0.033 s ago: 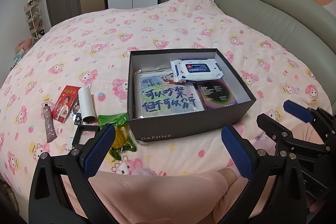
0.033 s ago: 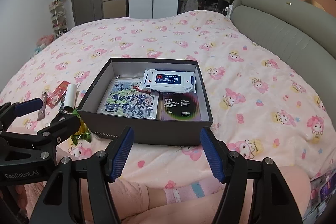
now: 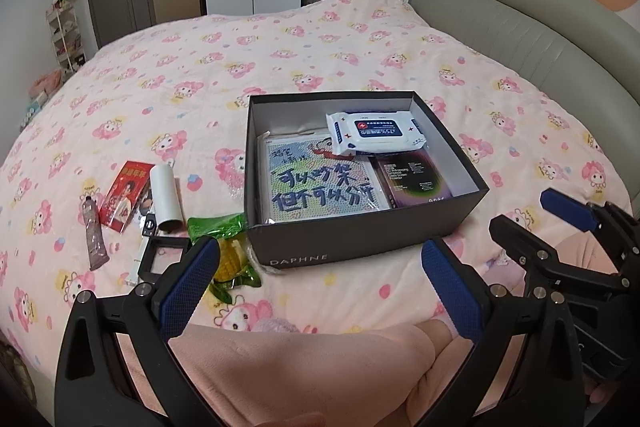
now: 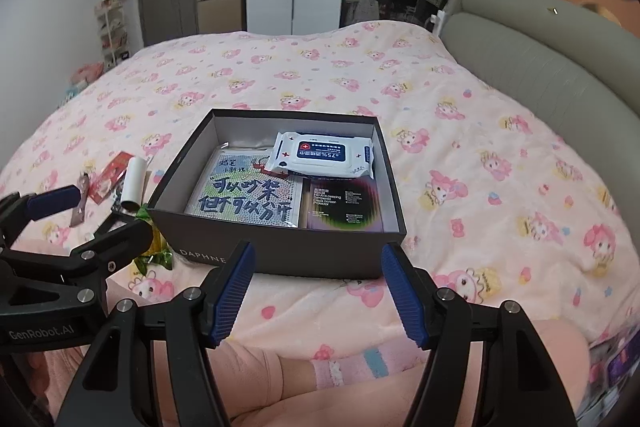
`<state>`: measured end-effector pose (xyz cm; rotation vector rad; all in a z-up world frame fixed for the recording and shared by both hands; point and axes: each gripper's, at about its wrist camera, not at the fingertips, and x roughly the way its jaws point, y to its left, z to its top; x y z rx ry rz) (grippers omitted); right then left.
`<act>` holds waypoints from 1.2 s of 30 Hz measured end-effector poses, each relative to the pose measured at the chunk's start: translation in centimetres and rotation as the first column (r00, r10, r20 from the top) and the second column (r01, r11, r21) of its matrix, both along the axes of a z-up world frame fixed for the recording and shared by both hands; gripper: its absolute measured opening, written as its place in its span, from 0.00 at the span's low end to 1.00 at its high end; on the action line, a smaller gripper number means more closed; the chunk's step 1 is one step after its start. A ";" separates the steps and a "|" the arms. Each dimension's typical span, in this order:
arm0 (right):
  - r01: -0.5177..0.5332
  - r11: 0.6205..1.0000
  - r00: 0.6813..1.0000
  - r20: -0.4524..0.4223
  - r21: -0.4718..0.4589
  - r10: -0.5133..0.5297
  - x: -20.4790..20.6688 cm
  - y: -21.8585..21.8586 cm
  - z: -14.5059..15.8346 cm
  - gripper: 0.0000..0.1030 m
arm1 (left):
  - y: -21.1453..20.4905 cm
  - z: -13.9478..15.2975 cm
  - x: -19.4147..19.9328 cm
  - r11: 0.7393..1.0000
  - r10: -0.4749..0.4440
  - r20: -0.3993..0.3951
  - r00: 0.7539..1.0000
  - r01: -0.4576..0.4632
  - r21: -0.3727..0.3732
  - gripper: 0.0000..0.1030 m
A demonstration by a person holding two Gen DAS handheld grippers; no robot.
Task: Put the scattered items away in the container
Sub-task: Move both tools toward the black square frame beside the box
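Left wrist view: left gripper (image 3: 320,287) spread wide, holding nothing. Scattered items lie left of the dark box (image 3: 360,239): white roll (image 3: 165,197), tube (image 3: 93,233), crinkly green packet (image 3: 228,255), judged light and slippery; pinch its edge.

Right wrist view: right gripper (image 4: 318,293) likewise released. Soft quilt (image 4: 480,155) yields; bedroom cluttered.

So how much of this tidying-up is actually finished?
Partly done. The box already holds a wipes pack, a bead picture and a dark packet. Nothing is in hand: the left gripper and right gripper are both open. Still on the bed beside the box: a green snack bag, white roll, red card, tube and black frame.
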<state>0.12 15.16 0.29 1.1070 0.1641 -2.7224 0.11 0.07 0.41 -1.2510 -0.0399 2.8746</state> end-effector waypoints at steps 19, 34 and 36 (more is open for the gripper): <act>-0.485 0.874 0.875 0.005 0.037 0.485 -5.1 -20.9 3.8 0.62 | -20.6 2.0 2.3 0.939 0.334 -0.005 0.943 -0.332 0.090 0.97; -0.652 0.758 0.719 0.326 0.007 0.615 -8.4 -27.9 -9.5 0.33 | -28.5 -11.1 -1.8 0.893 0.227 0.310 0.923 -0.325 0.312 0.39; -0.662 0.749 0.700 0.364 0.009 0.614 -8.8 -28.5 -10.8 0.26 | -28.0 -12.3 -3.0 0.902 0.171 0.340 0.925 -0.286 0.324 0.35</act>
